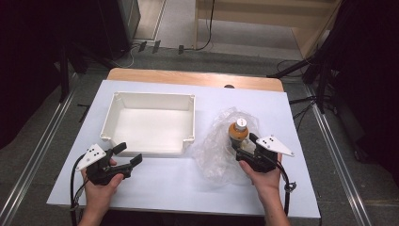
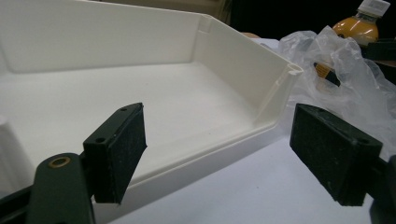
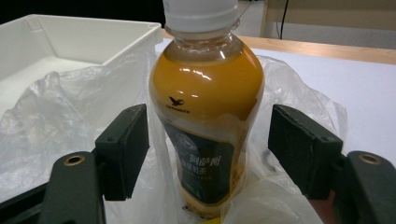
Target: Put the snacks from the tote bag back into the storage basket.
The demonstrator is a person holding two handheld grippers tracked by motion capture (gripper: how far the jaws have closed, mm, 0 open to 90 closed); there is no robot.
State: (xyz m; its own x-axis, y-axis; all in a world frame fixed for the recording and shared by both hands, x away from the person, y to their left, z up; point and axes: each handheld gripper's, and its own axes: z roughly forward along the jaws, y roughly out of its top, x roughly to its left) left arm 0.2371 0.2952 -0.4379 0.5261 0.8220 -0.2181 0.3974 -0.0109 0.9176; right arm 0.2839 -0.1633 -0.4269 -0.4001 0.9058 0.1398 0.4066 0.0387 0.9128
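An upright bottle (image 1: 238, 133) of orange drink with a white cap stands inside a crumpled clear plastic bag (image 1: 221, 150) at the table's right. My right gripper (image 1: 244, 143) is open, with its jaws on either side of the bottle (image 3: 208, 93); a narrow gap shows at each pad, and the bag (image 3: 60, 112) lies around them. My left gripper (image 1: 129, 154) is open and holds nothing. It hovers just off the front right corner of a white tray (image 1: 148, 95). In the left gripper view the open gripper (image 2: 217, 149) frames that tray's wall (image 2: 243, 70), with the bottle (image 2: 358, 28) farther off.
The tray stands empty at the left middle of the white table top (image 1: 155, 181). A wooden strip (image 1: 188, 77) runs along the table's far edge. Metal rails and dark stands flank the table on the floor.
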